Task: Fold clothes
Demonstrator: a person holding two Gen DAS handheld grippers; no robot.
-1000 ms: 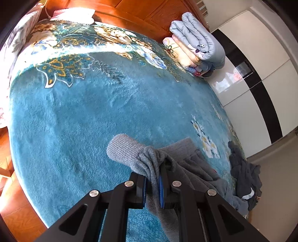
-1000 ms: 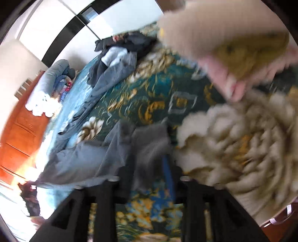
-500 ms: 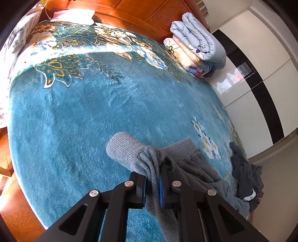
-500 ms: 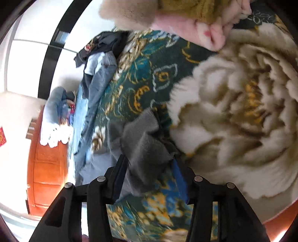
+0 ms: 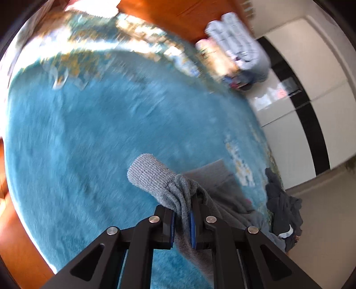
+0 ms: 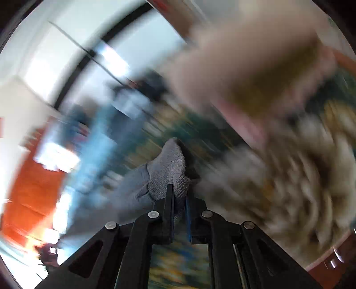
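Your left tongs point(image 5: 182, 219) pinch the grey sweater point(image 5: 222, 200) by its ribbed cuff point(image 5: 149, 173), your right tongs point(image 6: 179, 207) clamp another ribbed edge, lifting it off the bed point(image 5: 89, 144) to spread

We see a grey ribbed knit garment point(image 5: 151, 175) on a plush teal floral blanket point(image 5: 77, 137); glossy orange wooden headboard point(image 5: 182, 13) far.

Right claw point(image 6: 179, 206) clamped on grey knit garment point(image 6: 166, 171), blurred surroundings
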